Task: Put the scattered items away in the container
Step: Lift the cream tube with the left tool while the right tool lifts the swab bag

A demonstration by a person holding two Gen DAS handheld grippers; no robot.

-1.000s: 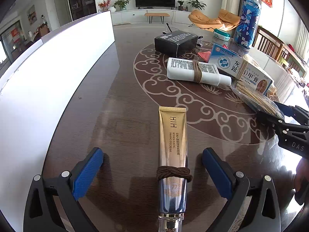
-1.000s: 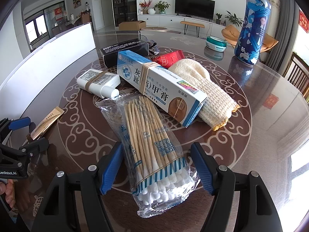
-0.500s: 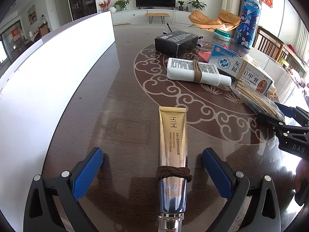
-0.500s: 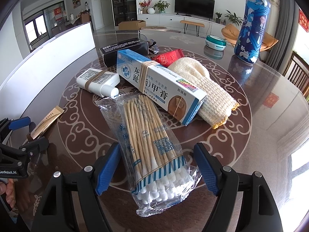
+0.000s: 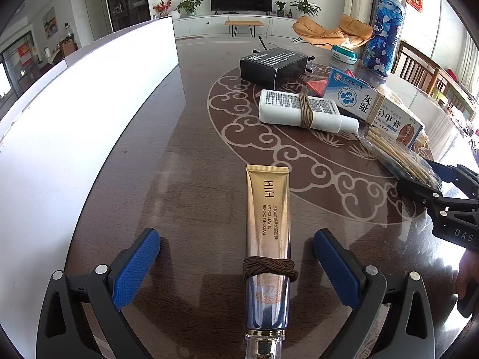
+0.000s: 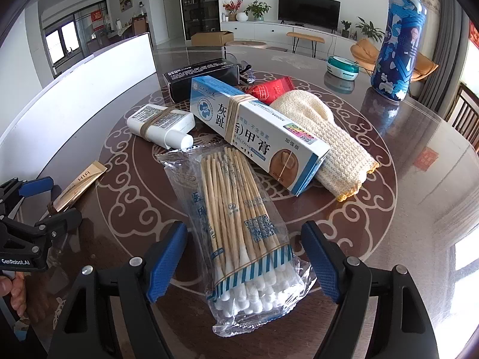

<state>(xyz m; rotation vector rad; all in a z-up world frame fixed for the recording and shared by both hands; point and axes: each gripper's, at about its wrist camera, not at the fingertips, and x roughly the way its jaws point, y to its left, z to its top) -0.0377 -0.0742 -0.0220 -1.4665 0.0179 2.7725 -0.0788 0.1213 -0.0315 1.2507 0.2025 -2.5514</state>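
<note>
Starting on the left, the left gripper [image 5: 236, 257] sits spread wide around the gold eye-cream tube [image 5: 267, 233] on the table [image 5: 185, 155], pads not touching it; it looks light and slick, so I'd pinch near the brown cord. Over right, the right gripper [image 6: 244, 257], jaws just eased inward, straddles the cotton swab bag [image 6: 239, 224] without pressing it: crinkly, slippery plastic, featherweight, best squeezed across the banded middle.

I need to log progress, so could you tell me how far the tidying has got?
Nothing looks put away yet. The left gripper straddles the gold tube, open; the right gripper, whose jaws just narrowed, straddles the cotton swab pack without pressing. The white bottle, ointment box and knitted mitt lie loose.
</note>
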